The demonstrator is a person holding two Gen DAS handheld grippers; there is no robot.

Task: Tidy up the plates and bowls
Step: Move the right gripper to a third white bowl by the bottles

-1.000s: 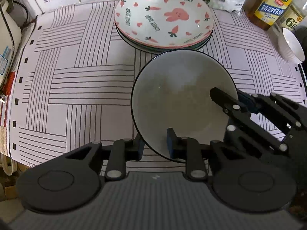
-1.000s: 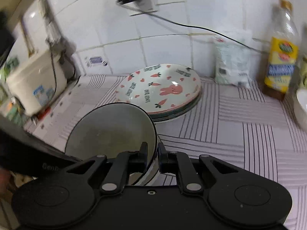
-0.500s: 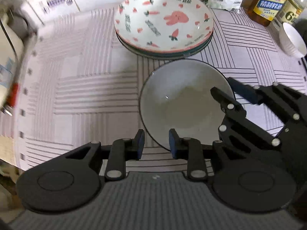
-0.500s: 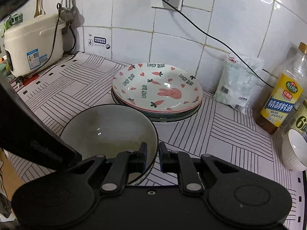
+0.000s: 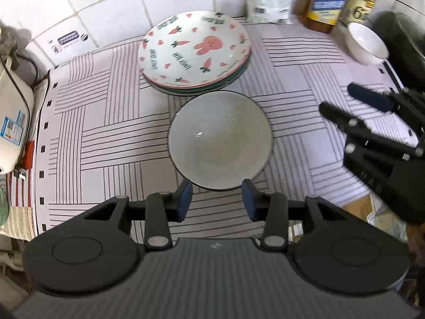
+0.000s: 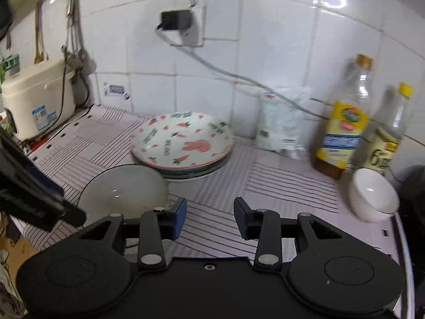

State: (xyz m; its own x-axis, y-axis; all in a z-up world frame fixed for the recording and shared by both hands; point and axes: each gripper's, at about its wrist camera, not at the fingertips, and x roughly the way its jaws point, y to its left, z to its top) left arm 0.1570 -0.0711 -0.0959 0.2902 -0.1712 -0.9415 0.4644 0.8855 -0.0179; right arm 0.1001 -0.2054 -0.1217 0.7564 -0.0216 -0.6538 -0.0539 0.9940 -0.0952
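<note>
A grey bowl with a dark rim (image 5: pixel 220 139) (image 6: pixel 124 188) stands upright on the striped mat, just in front of a stack of rabbit-and-carrot plates (image 5: pixel 195 50) (image 6: pixel 182 143). My left gripper (image 5: pixel 216 199) hovers over the bowl's near rim. Its jaws are opening and the blue pads (image 5: pixel 184 196) stand clear of the rim. In the left wrist view my right gripper (image 5: pixel 345 103) hangs to the right of the bowl. In its own view the right gripper (image 6: pixel 211 210) is also opening, with only bare mat between its fingers. The left gripper's finger (image 6: pixel 39 194) blocks that view's left edge.
A small white bowl (image 6: pixel 372 194) (image 5: pixel 366 43) stands at the right by two bottles (image 6: pixel 342 122) (image 6: pixel 390 130) and a white bag (image 6: pixel 281 122). A rice cooker (image 6: pixel 37 101) stands at the left. A cord hangs from a wall plug (image 6: pixel 175 21). The counter's front edge lies near.
Both grippers let go of the grey bowl's rim, opened and rose. The right one drew off to the right. The bowl now stands free on the mat.
</note>
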